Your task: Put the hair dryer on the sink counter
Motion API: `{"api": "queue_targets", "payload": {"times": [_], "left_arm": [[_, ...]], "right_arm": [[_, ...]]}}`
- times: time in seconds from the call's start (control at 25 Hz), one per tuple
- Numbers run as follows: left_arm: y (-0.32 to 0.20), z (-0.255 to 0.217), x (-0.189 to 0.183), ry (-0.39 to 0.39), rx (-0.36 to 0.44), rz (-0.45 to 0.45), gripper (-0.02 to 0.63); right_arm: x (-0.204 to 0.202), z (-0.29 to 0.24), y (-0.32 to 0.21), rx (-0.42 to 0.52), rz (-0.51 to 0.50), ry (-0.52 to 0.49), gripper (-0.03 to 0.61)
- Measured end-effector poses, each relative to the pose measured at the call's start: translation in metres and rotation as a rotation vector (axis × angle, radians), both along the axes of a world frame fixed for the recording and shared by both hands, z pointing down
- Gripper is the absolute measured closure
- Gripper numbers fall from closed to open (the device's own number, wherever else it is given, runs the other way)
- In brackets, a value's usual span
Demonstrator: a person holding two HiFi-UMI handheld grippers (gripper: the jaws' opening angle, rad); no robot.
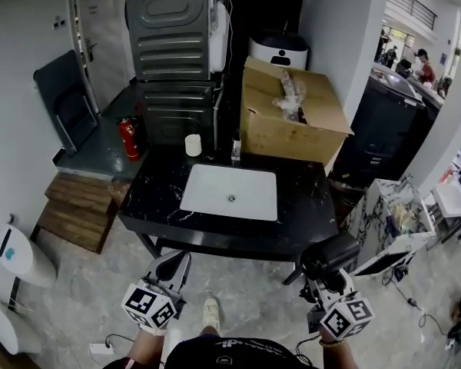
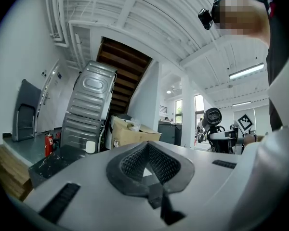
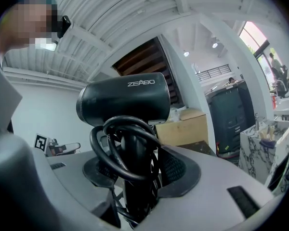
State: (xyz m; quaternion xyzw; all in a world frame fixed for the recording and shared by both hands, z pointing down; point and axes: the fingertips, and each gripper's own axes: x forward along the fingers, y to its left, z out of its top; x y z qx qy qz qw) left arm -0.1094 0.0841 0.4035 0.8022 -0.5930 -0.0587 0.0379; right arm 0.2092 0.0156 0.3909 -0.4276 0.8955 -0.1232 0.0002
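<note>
Hair dryer [image 3: 125, 100] sits clamped by its handle in the right gripper [image 3: 135, 172], handle upright between the jaws, cord looped round it and barrel lying level across the top. It is off the counter [image 1: 307, 206], which lies ahead of and below both grippers. The bare black patch right of the basin [image 1: 230, 192] is nearest the right gripper, so that hand looks set to carry it forward and down. The left gripper [image 2: 145, 165] has its jaws together on nothing.
</note>
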Motion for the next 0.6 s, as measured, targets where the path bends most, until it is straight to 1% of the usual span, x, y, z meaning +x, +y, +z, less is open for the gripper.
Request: {"api": "queue_targets", "payload": {"times": [0.08, 0.32, 0.48, 0.6], "left_arm": [[-0.029, -0.001, -0.019, -0.002, 0.01, 0.01, 0.599], [-0.107, -0.015, -0.088, 0.008, 0.031, 0.015, 0.598], [-0.15, -0.018, -0.125, -0.005, 0.044, 0.019, 0.598], [-0.175, -0.016, -0.141, -0.028, 0.038, 0.039, 0.598]], "right_arm": [[-0.017, -0.003, -0.029, 0.01, 0.016, 0.003, 0.354], [-0.086, -0.029, -0.109, 0.045, 0.038, -0.013, 0.353], [-0.124, -0.038, -0.147, 0.064, 0.045, -0.012, 0.353], [-0.143, -0.038, -0.164, 0.053, 0.055, -0.013, 0.354]]}}
